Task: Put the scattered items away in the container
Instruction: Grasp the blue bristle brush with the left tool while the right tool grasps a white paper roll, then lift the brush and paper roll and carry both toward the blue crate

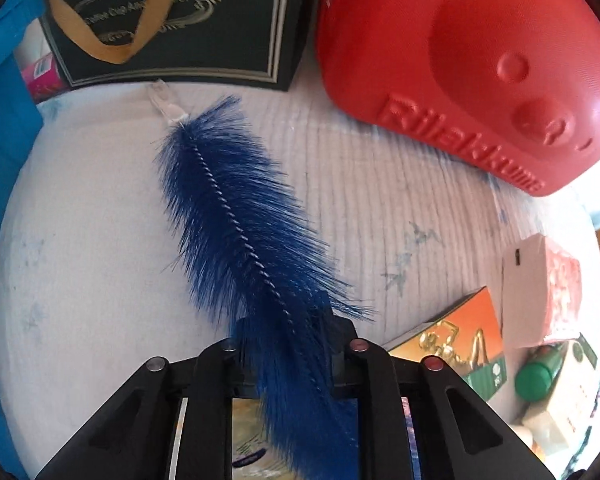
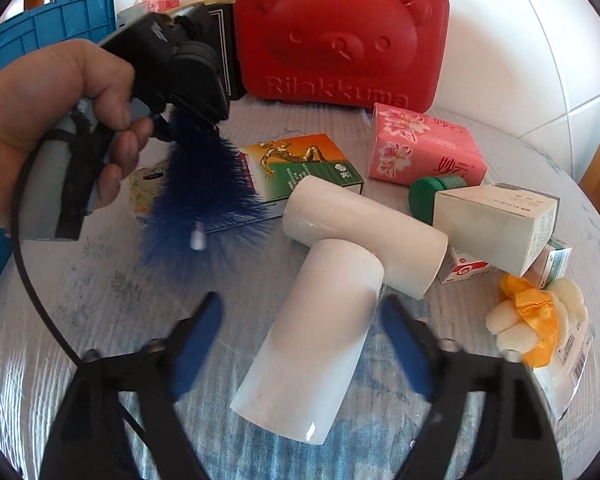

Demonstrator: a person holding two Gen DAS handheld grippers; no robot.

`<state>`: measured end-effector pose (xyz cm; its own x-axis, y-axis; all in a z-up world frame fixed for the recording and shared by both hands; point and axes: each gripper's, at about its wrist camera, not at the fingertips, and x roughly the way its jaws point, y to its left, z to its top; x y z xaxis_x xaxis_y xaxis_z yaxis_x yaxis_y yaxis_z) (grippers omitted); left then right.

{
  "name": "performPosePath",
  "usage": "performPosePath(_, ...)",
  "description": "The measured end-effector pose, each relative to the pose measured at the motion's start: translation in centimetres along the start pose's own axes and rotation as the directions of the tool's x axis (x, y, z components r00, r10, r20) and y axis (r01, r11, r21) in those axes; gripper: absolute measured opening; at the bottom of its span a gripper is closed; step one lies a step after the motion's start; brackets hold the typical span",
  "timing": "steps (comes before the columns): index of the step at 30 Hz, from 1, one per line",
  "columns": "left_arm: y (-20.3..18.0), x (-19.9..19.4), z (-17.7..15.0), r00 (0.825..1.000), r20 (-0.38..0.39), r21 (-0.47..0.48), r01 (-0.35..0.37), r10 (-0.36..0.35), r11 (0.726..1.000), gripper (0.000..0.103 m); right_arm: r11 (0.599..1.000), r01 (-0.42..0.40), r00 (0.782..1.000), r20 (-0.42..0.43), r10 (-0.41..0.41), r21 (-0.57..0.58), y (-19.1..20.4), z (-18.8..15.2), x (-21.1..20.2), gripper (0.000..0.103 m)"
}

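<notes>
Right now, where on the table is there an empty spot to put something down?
Bare cloth lies left of the blue brush, toward the blue crate, and between the brush and the red case. The right side is crowded with boxes around the white pipe.

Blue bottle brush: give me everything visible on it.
The blue bottle brush has long dark-blue bristles around a twisted wire core, ending in a small clear plastic tip. It looks soft and fluffy. The left gripper is shut on its bristled body partway along. The tip end points away toward the dark gift box, over the pale tablecloth. Whether it rests on the cloth is unclear.
</notes>
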<state>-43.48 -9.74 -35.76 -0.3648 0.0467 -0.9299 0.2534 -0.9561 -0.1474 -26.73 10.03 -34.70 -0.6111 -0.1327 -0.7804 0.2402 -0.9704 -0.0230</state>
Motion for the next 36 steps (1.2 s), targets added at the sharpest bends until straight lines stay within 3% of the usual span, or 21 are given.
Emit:
performPosePath(1,0.3,-0.4,-0.1,1.000,0.009,0.002,0.005,-0.005,1.000,0.017,1.000,0.004,1.000,-0.003,-0.004,0.010,-0.1,0.0,0.0,0.054)
performPosePath(2,0.5,-0.9,-0.2,1.000,0.015,0.005,0.010,-0.010,1.000,0.017,1.000,0.000,1.000,-0.007,0.000,0.022,-0.3,0.1,0.1,0.048)
performPosePath(10,2.4,-5.1,-0.7,0.997,0.071,0.010,0.025,-0.026,1.000,0.015,0.998,-0.013,1.000,-0.024,0.015,0.066,-0.3,0.3,-0.8,0.047)
performPosePath(18,4.8,-7.9,-1.9,0.997,0.066,0.004,0.033,-0.033,0.999,0.015,0.998,-0.020,1.000,-0.010,0.021,0.054,0.6,0.7,-3.5,0.046)
performPosePath(36,2.3,-15.7,-7.5,0.994,0.079,0.067,0.076,-0.082,0.995,0.015,1.000,0.017,1.000,0.023,-0.017,0.024,0.0,0.6,-13.9,0.045)
